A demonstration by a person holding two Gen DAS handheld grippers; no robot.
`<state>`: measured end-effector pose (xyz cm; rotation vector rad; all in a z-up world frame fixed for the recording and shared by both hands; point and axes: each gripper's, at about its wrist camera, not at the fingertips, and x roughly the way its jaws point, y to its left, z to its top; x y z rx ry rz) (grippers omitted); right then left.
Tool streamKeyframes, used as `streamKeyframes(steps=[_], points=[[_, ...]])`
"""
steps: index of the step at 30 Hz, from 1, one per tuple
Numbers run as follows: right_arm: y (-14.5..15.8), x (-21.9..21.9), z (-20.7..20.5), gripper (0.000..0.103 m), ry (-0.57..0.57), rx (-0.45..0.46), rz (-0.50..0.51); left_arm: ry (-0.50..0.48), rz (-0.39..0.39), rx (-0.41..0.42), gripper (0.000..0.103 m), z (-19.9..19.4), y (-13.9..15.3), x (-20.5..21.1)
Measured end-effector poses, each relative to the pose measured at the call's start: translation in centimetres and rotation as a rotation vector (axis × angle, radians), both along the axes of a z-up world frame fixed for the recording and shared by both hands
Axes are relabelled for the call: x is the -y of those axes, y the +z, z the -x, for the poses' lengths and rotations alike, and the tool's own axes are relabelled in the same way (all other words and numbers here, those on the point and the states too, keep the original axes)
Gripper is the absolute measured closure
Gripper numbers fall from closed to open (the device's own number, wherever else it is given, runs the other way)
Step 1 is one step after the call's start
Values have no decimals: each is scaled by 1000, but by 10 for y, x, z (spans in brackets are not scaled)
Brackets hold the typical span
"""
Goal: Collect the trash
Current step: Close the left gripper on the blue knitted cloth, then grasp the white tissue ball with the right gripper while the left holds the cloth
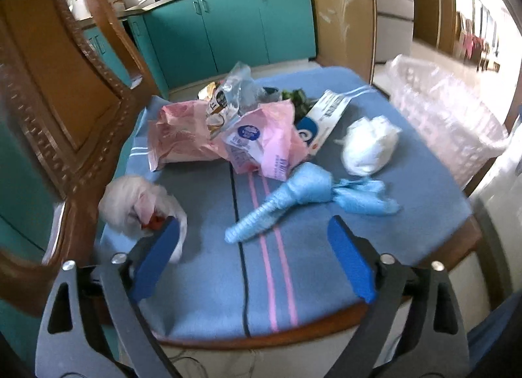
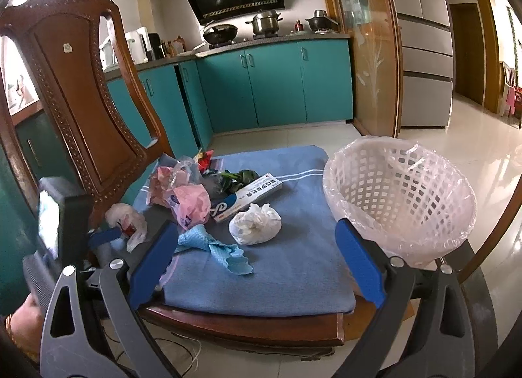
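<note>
Now your left gripper [image 1: 254, 241] hangs wide and empty above the blue tissue [image 1: 303, 195], mid-cushion [image 1: 208, 296]. Straddle its thick waist before closing; your right gripper [image 2: 257, 241] waits wide too.

Both tongs [image 1: 254, 247]: blue pads, grey arms w/ silver screws.

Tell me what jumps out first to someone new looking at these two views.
A heap of trash on the blue cloth covering a wooden chair seat: pink bags at the back, a white wad in the middle, a blue wrapper in front. At the seat's right edge, a lined mesh wastebasket. The left gripper, open, is near a small white bag.
</note>
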<state>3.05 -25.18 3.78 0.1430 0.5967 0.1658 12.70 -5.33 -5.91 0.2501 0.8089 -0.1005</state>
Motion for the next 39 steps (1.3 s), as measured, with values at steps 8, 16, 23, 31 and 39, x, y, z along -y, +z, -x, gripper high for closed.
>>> streamKeyframes(steps=[8, 16, 23, 31, 39], points=[[-8, -2, -10, 8, -1, -35, 6, -27, 35, -149, 61, -45, -39, -6], [-22, -15, -36, 8, 30, -86, 68, -142, 83, -84, 98, -2, 4, -3], [-40, -24, -72, 8, 41, -146, 101, -7, 309, 137, 98, 52, 67, -52], [-86, -54, -124, 10, 62, -245, 189, 127, 486, 320, 99, 61, 91, -96], [-74, -52, -118, 59, 103, -271, 143, 85, 474, 300, 99, 51, 86, -90]])
